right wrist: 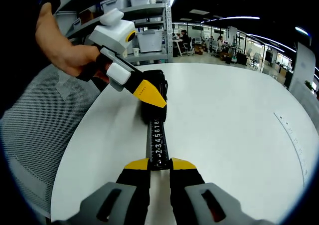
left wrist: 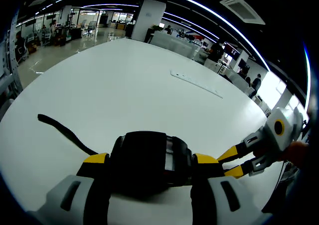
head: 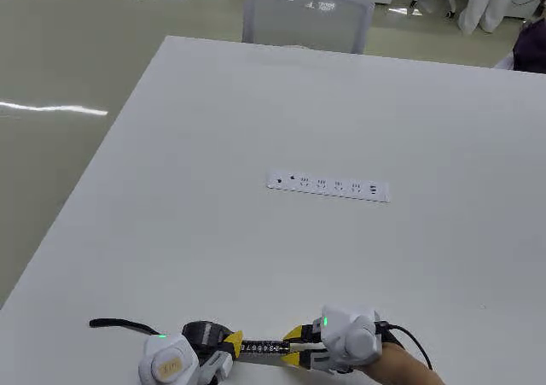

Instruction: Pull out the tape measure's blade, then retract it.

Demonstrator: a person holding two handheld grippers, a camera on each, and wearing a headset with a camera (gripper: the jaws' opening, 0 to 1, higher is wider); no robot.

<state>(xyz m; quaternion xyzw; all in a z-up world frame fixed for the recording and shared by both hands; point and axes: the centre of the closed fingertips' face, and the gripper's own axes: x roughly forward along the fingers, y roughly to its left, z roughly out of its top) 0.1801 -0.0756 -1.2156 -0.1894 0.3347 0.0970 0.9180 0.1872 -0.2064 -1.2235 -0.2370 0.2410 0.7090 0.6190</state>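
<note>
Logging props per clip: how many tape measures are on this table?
1: a black tape measure on the white table, case clamped in the left gripper, blade pinched by the right gripper.

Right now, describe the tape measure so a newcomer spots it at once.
On the white table, look to the near edge, short of the power strip. The tape measure is the black case in the left gripper, alone in having a numbered blade, which the right gripper pinches.
</note>
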